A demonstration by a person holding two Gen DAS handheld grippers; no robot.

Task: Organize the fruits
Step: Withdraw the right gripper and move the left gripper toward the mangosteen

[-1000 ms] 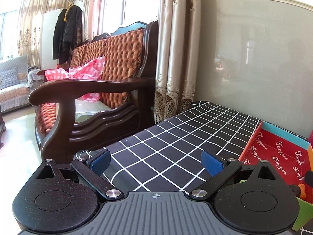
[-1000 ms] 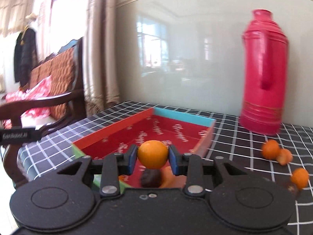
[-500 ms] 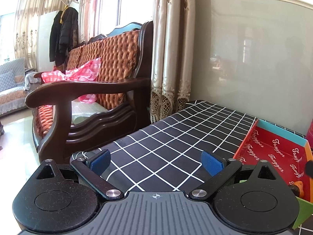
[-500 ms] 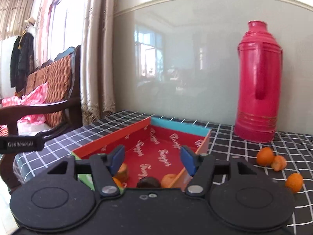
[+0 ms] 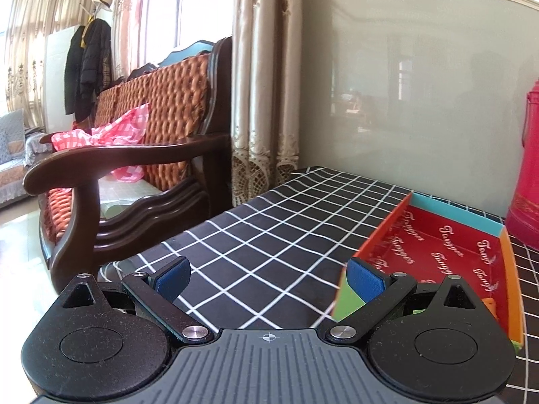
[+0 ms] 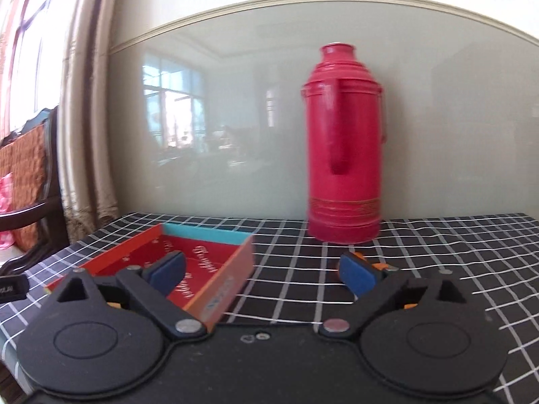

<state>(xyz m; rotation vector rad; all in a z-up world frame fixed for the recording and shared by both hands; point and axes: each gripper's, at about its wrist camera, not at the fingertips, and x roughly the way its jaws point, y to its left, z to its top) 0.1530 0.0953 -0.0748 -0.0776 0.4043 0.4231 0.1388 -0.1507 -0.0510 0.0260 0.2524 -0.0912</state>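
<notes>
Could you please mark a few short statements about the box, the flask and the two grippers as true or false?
1. The right gripper holds an orange. False: its jaws have just been opening and nothing is between them.
2. The red flask stands upright on the checked tablecloth. True.
3. The box has a red floor with white lettering. True.
4. The left gripper is shut. False: it is open and empty.

Red tray [image 6: 215, 271]: shallow, multicoloured walls, flat on checked cloth at 9 o'clock. Orange fruit [image 6: 377, 264]: partly hidden, 3 o'clock.
</notes>
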